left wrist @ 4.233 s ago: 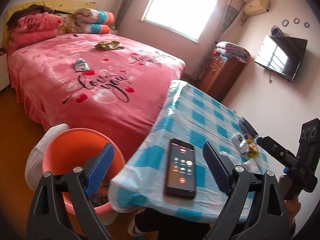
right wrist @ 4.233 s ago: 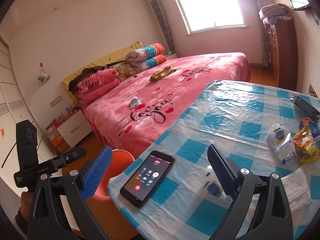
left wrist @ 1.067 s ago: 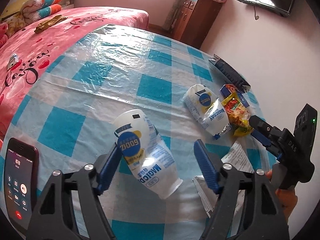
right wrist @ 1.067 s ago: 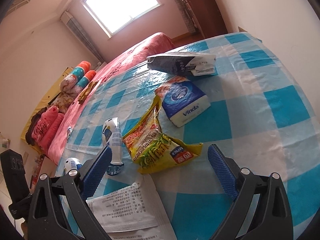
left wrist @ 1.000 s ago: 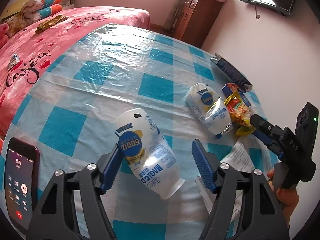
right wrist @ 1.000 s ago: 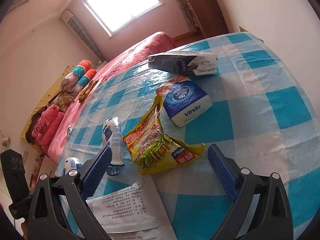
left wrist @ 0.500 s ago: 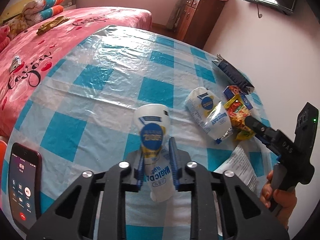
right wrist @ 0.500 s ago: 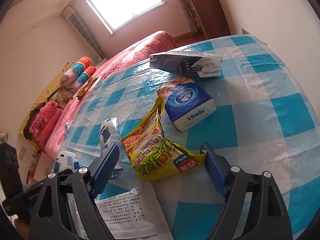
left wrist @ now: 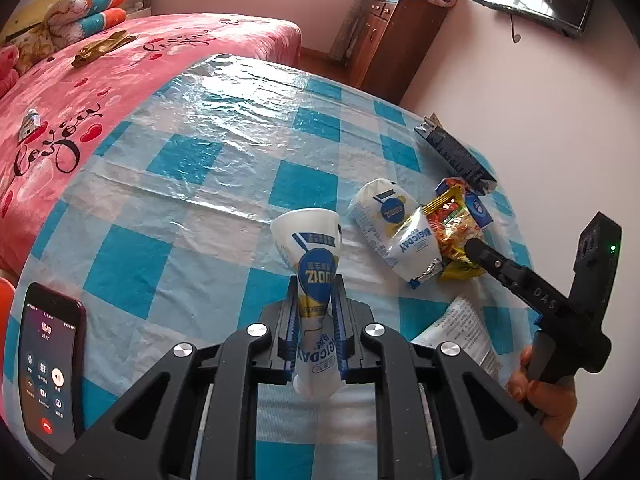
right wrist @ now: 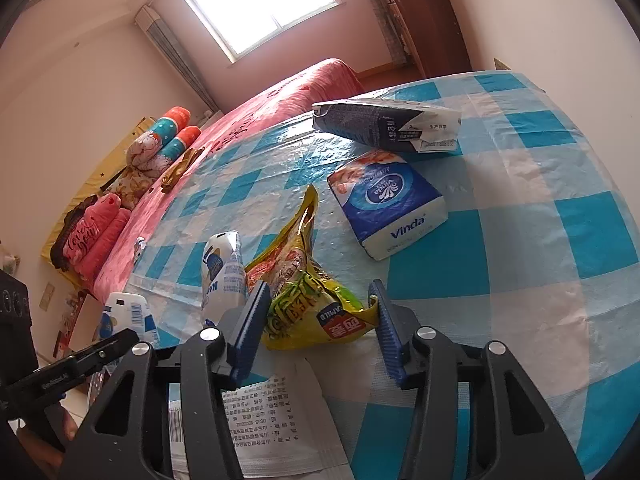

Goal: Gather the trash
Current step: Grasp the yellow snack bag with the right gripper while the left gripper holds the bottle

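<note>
My left gripper [left wrist: 316, 320] is shut on a white and blue milk pouch [left wrist: 312, 240], squeezed thin between the pads and standing up off the checked table [left wrist: 180, 160]. The jaws of my right gripper [right wrist: 318, 320] are closing. A yellow snack bag [right wrist: 304, 296] lies between them, and both pads press its crumpled sides. In the left wrist view, the right gripper [left wrist: 474, 246] reaches that snack bag [left wrist: 452, 224] from the right. A second milk pouch [left wrist: 394, 232] lies just left of the bag, also visible as the second pouch [right wrist: 224, 276].
A blue tissue pack [right wrist: 388, 208] and a dark packet [right wrist: 384, 124] lie further back. A printed white sachet [right wrist: 272, 424] sits under my right gripper. A phone [left wrist: 48, 364] lies at the table's left edge. The pink bed [left wrist: 120, 64] stands beyond, an orange bin [left wrist: 4, 296] below.
My left jaws closed on the milk pouch, which went from lying flat to standing pinched. My right jaws narrowed onto the snack bag, which crumpled inward.
</note>
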